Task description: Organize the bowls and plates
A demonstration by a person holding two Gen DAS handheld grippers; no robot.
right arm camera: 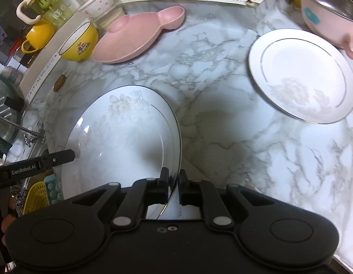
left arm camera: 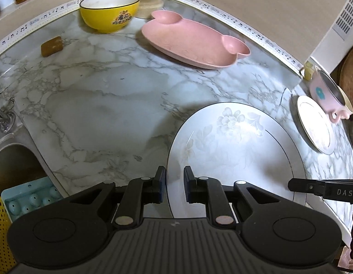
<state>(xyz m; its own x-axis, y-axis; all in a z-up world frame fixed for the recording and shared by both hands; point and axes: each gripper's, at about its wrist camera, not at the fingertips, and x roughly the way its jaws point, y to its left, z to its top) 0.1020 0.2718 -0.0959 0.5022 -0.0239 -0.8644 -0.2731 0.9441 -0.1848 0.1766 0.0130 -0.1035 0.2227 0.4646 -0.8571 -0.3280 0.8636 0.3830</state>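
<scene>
The large white floral plate with a thin dark rim line (right arm camera: 121, 137) lay between both tools: the right gripper (right arm camera: 172, 186) pinched its near edge, while the left gripper (left arm camera: 174, 183) straddled its opposite rim with fingers spread, not closed on it. Farther back on the marble-patterned counter (left arm camera: 103, 105) stood a yellow ceramic bowl with a dark rim (left arm camera: 109, 11), seemingly empty, a pink mouse-shaped divided plate (left arm camera: 194, 43), a smaller white silver-rimmed plate (right arm camera: 302, 75) and a pink steel-lined cup (right arm camera: 329, 11). The grippers read "DAS" and "GenRobot.AI".
</scene>
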